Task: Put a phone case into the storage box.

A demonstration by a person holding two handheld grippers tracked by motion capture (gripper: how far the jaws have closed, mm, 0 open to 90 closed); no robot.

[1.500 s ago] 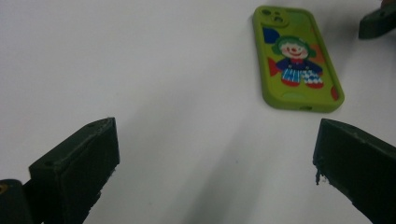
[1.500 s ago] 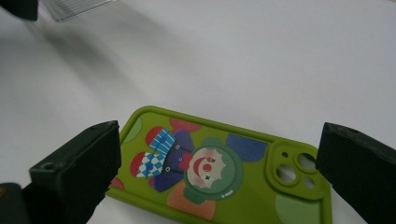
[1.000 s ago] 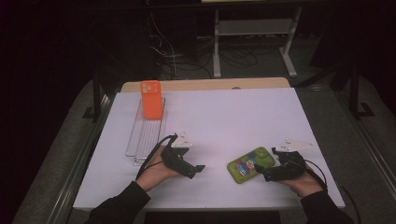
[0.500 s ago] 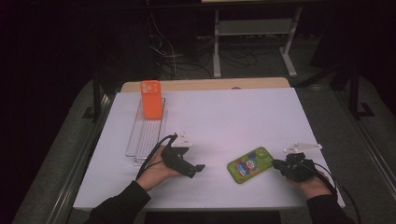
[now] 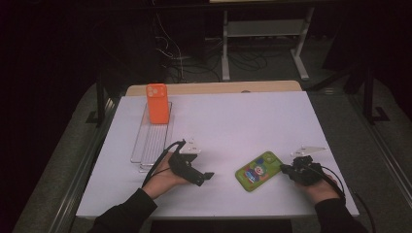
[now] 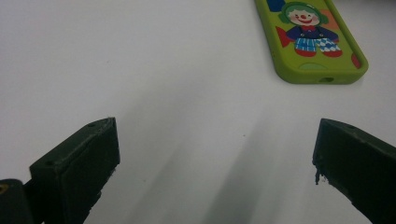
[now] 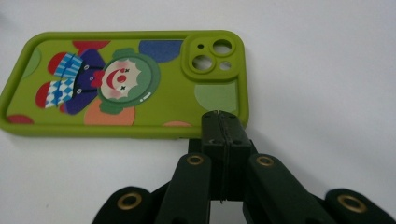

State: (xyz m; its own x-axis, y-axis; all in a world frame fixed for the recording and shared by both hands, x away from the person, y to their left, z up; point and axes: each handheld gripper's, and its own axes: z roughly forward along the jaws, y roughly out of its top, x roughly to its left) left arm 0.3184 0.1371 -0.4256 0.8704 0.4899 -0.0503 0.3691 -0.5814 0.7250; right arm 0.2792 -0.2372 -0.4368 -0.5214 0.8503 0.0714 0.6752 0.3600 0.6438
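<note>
Two grippers beside a green case [image 5: 258,171] on the table [image 5: 252,116].
Left gripper [image 6: 215,168]: jaws spread, empty. Right gripper [image 7: 223,122]: jaws pressed together at the case's edge, apparently touching it. Orange case [image 5: 157,102] stands on a clear tray [image 5: 145,145].

Left hand-held gripper [image 5: 206,175] gapes wide; right hand-held gripper [image 7: 222,122] is pressed closed.

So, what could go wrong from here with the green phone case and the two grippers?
1. The right gripper is shut, with its tip at the long edge of the green case. A push would likely slide the case over the smooth table, not lift it.
2. The case lies flat, so getting a jaw under it may be hard.
3. The left gripper is open and apart from the case, so nothing braces it.
</note>
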